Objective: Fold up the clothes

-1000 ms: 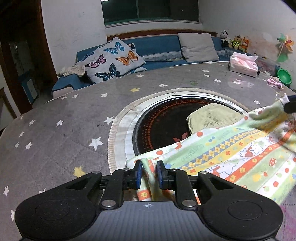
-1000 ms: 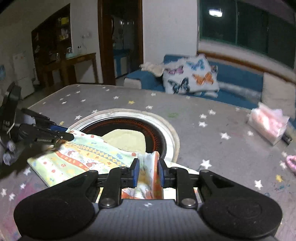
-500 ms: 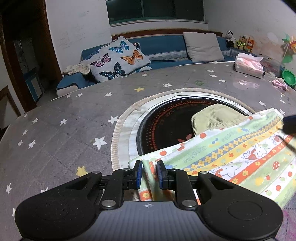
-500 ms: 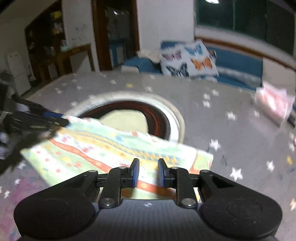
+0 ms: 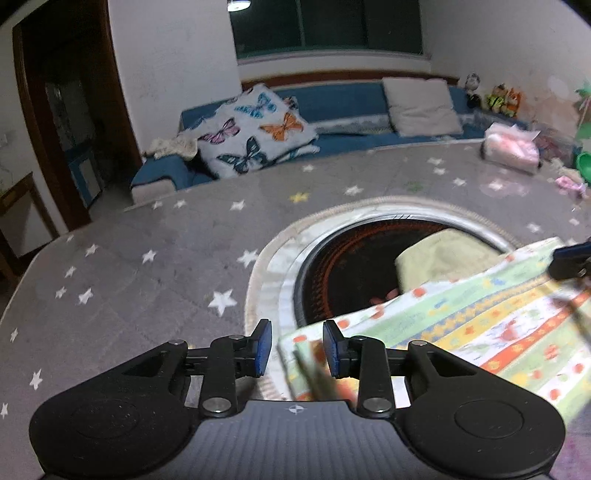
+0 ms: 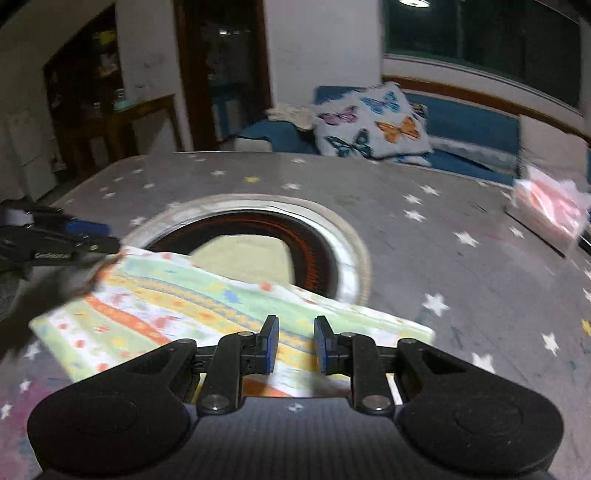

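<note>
**Desk:** Table first, then. What fills the frame?

**Operator:** Grey cover with white stars, across both of my wrist views. Set into it is a round dark recess with a pale ring, and a folded yellowish cloth lies inside. Beyond the table's far edge I see a blue sofa carrying a butterfly cushion and a plain grey cushion, under a dark window.

**Desk:** And the garment?

**Operator:** The patterned cloth, striped green, yellow and orange, lies flat on the table. Its far edge overhangs the recess and covers part of the yellowish cloth. A pink tissue pack sits well apart, near the table's far right.

**Desk:** The claws?

**Operator:** My left gripper is opening as I speak. A corner of the patterned cloth stands between its blue pads, loose and blurred, touching the right pad only. My right gripper has a narrow gap between its pads, with nothing pinched; the cloth lies on the table under and ahead of it.

**Desk:** Anything blocking?

**Operator:** Each gripper body hides the cloth's near edge in its own view.
</note>
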Action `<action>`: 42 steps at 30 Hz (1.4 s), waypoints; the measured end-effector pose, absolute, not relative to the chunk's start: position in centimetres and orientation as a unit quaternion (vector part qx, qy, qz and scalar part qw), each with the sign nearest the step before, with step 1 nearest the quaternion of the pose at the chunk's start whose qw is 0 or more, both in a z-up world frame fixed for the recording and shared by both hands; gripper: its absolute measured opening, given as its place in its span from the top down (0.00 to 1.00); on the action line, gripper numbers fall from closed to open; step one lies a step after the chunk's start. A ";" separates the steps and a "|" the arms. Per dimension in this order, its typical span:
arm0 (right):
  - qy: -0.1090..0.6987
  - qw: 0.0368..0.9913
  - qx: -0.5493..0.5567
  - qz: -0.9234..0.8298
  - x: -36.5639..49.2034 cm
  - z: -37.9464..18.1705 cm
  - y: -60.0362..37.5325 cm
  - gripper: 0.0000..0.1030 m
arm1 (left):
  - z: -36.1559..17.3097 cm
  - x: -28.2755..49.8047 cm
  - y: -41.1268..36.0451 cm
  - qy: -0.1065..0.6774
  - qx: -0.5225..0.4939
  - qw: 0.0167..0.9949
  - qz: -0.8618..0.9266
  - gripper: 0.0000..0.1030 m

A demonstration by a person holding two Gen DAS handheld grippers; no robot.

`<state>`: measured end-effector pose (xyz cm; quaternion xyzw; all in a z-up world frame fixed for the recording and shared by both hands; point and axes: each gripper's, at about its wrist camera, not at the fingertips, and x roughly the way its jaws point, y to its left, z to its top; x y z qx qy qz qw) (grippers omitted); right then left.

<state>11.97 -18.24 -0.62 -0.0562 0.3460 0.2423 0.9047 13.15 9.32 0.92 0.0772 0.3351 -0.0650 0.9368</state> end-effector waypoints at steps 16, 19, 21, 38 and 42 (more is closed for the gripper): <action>0.364 0.891 -0.057 0.266 15.0 -2.5 -14.3 0.81 | -0.4 16.5 2.6 0.370 0.065 0.907 -0.192 0.84; 0.365 0.892 -0.051 0.263 15.5 -2.8 -14.3 0.81 | -1.0 17.5 2.4 0.377 0.058 0.905 -0.189 0.87; 0.365 0.892 -0.053 0.263 15.4 -2.6 -14.3 0.81 | -1.1 17.6 2.5 0.378 0.054 0.905 -0.189 0.87; 0.344 0.856 -0.118 0.368 7.7 -1.4 -9.9 0.79 | -1.1 17.8 2.2 0.384 0.063 0.902 -0.186 0.87; 0.334 0.846 -0.139 0.391 6.1 -1.7 -8.1 0.80 | -1.1 17.8 2.2 0.384 0.061 0.902 -0.185 0.87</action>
